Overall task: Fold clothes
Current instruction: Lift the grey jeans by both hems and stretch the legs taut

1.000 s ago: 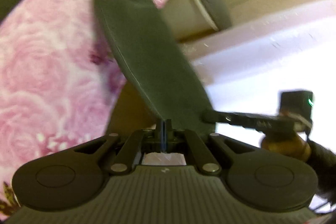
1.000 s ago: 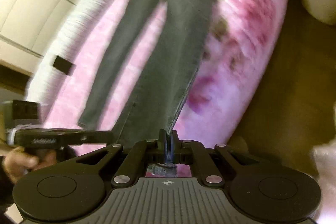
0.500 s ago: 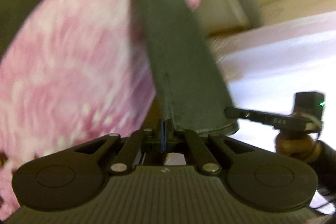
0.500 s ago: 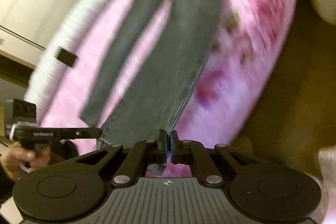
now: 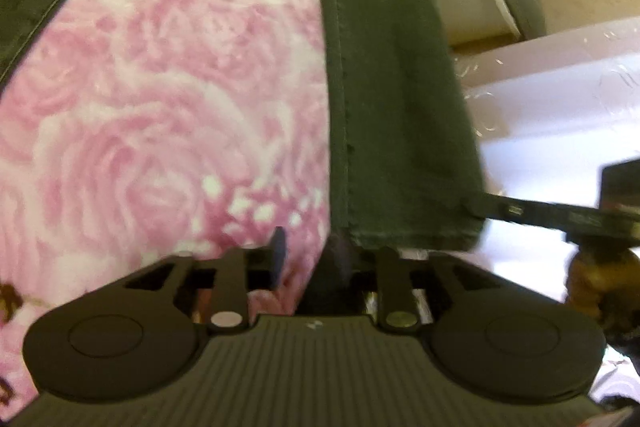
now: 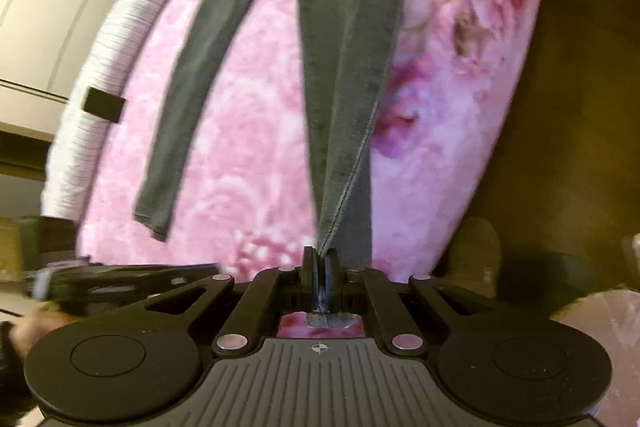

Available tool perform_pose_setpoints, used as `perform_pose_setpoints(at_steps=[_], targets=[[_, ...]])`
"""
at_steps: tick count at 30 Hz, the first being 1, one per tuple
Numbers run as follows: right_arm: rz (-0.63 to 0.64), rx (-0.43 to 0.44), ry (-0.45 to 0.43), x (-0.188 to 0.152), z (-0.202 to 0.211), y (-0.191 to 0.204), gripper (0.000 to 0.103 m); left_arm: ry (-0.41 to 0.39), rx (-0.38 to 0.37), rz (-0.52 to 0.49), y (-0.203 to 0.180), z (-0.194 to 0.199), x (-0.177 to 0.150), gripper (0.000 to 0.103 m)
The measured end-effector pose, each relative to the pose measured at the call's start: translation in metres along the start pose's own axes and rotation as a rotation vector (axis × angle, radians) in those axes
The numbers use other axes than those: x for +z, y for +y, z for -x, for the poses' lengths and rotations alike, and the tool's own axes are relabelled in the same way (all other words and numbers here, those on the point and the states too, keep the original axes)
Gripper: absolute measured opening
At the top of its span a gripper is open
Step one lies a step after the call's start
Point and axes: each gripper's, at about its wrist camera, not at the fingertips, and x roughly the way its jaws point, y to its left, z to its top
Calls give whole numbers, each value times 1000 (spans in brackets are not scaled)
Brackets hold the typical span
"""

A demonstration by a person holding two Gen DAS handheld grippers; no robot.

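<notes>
A bed (image 6: 248, 131) carries a plush pink blanket (image 5: 168, 99) with a large rose pattern; its far end is cut off. Spread flat on it lies a pair of dark grey jeans (image 6: 344, 39), legs apart, hems near, waistband out of frame; side seams show pale stitching. The right tongs (image 6: 320, 267) are together, clamped on the hem of the right-hand leg, cloth bunched between them. The left tongs (image 5: 310, 259) are opening, pads apart; the other leg's hem (image 5: 412, 231) lies just beyond their right finger, which is blurred and partly hidden, so contact is unclear.
</notes>
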Motion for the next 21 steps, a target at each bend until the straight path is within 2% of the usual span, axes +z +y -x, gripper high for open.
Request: perform_pose_setpoints(at_steps=[4, 9, 13, 17, 21], targets=[[-31, 29, -25, 3, 18, 0, 2, 23, 8, -35, -3, -31, 13, 25], [-86, 75, -46, 6, 32, -6, 2, 55, -68, -23, -13, -63, 10, 29], [-102, 107, -53, 9, 39, -4, 2, 64, -150, 94, -3, -73, 2, 32], [-106, 128, -63, 13, 50, 0, 2, 73, -284, 203, 7, -76, 0, 32], [-107, 136, -74, 16, 61, -3, 2, 44, -381, 252, 11, -76, 2, 41]])
